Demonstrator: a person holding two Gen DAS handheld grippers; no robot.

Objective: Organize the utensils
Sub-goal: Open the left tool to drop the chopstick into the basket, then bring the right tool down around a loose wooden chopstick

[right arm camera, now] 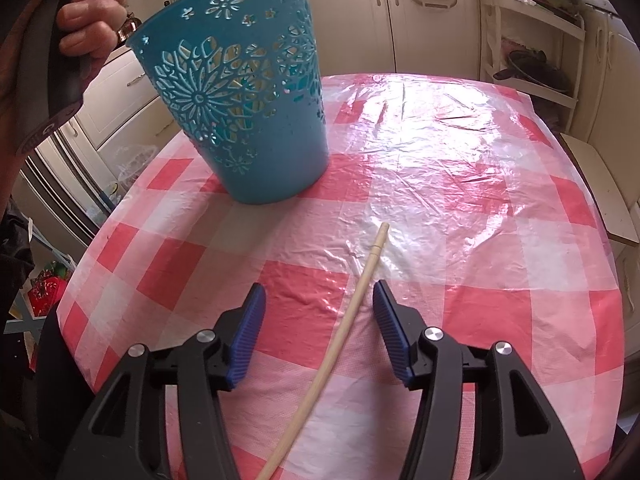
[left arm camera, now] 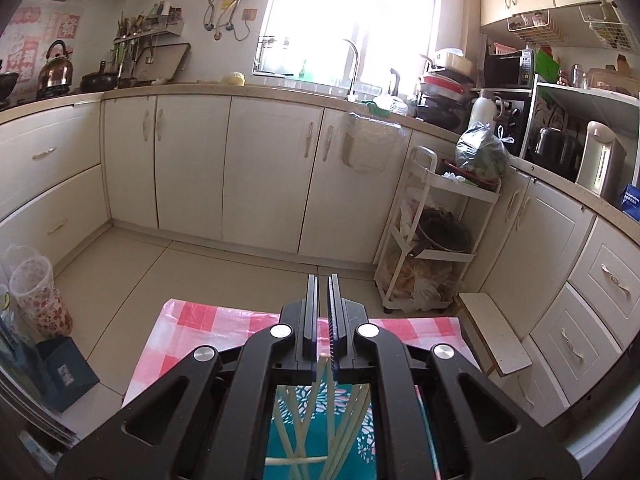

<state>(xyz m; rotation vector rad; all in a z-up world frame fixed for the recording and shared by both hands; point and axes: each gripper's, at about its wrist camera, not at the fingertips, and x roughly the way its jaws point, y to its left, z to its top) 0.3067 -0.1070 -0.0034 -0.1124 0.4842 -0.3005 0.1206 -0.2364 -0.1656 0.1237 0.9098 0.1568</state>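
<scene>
A teal cut-out basket (right arm camera: 244,104) stands tilted on the pink checked tablecloth (right arm camera: 460,184), one edge lifted. My left gripper (left arm camera: 323,316) is shut on the basket's rim; through its frame I see the basket's inside (left arm camera: 316,424) with several pale chopsticks (left arm camera: 304,428) in it. A single wooden chopstick (right arm camera: 344,328) lies on the cloth, pointing away. My right gripper (right arm camera: 319,300) is open, low over the cloth, with its blue pads (right arm camera: 250,336) on either side of that chopstick and apart from it.
The round table's far edge (right arm camera: 400,76) faces cream kitchen cabinets (left arm camera: 264,168). A white trolley (left arm camera: 432,240) with pans stands at the right, a low stool (left arm camera: 496,332) beside the table. A floral container (left arm camera: 40,296) and a blue box (left arm camera: 64,372) sit on the floor at left.
</scene>
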